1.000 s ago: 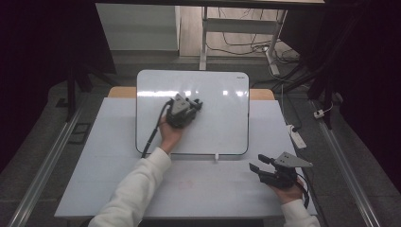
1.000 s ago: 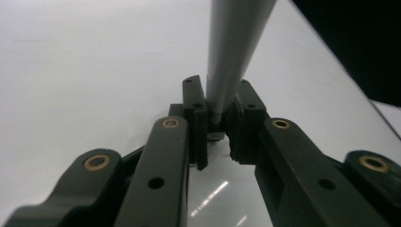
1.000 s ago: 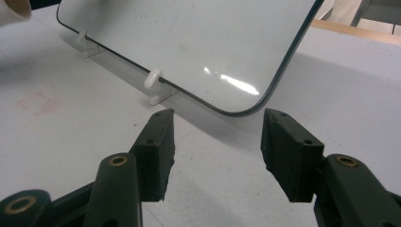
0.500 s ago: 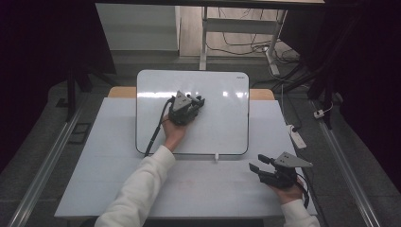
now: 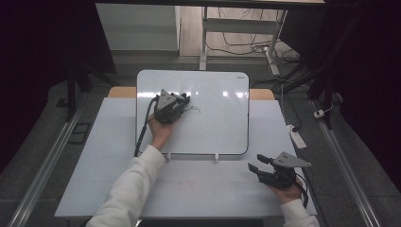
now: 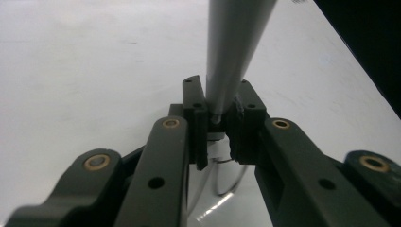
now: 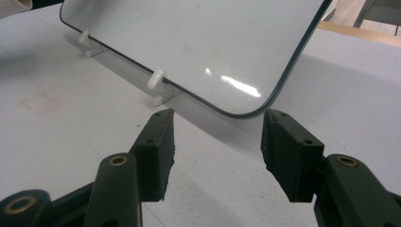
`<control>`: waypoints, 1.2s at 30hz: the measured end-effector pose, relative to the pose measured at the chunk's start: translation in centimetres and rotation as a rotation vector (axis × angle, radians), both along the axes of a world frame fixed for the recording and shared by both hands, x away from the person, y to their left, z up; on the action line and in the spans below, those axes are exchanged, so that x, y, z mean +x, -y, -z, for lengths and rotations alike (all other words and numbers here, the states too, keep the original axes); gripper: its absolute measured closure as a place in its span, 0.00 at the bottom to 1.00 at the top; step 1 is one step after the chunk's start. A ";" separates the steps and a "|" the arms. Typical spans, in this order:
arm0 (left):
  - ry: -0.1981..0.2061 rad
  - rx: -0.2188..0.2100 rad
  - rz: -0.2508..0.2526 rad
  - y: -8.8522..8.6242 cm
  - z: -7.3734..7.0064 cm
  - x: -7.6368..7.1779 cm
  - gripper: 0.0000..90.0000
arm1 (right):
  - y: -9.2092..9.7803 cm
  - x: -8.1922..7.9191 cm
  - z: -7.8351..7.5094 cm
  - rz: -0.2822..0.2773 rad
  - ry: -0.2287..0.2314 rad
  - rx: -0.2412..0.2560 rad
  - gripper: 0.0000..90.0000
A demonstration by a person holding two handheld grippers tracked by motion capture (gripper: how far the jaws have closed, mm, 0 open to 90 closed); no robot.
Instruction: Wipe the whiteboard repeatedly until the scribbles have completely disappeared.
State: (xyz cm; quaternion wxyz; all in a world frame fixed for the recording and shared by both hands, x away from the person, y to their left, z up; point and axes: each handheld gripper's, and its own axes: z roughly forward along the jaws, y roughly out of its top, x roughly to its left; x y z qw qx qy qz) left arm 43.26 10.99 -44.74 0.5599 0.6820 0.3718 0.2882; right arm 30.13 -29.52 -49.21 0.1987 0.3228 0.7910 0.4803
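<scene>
A white board (image 5: 213, 132) stands tilted on small white feet in the middle of the table. My left gripper (image 5: 184, 100) rests against its upper left part, shut on a grey marker (image 6: 234, 47) whose barrel rises between the jaws. A short dark scribble (image 5: 195, 109) lies on the board just right of that gripper, and curved dark lines (image 6: 226, 182) show below the jaws on the board (image 6: 71, 71). My right gripper (image 5: 256, 163) hovers open over the table by the board's near right corner (image 7: 246, 111), with nothing between its fingers (image 7: 215, 142).
The pale table (image 5: 108, 156) spreads to the left and in front of the board. White clip feet (image 7: 158, 85) hold up the board's lower edge. A white power strip (image 5: 297, 137) lies at the table's right edge. Cables run on the floor behind.
My left gripper has slid a little to the left across the board with the marker, and the dark scribble now shows to its right. The right gripper has stayed still.
</scene>
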 end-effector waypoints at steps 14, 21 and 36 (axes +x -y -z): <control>-0.010 0.027 0.023 0.8 0.4 -0.5 0.87 | 0.0 -0.1 -0.1 -0.003 0.004 0.001 0.50; 0.012 0.124 0.122 5.2 1.5 -1.7 0.87 | -0.2 0.0 0.0 -0.005 -0.001 -0.007 0.50; -0.013 0.020 0.029 0.0 0.7 -0.9 0.87 | -0.3 -0.1 0.0 -0.009 0.001 -0.007 0.50</control>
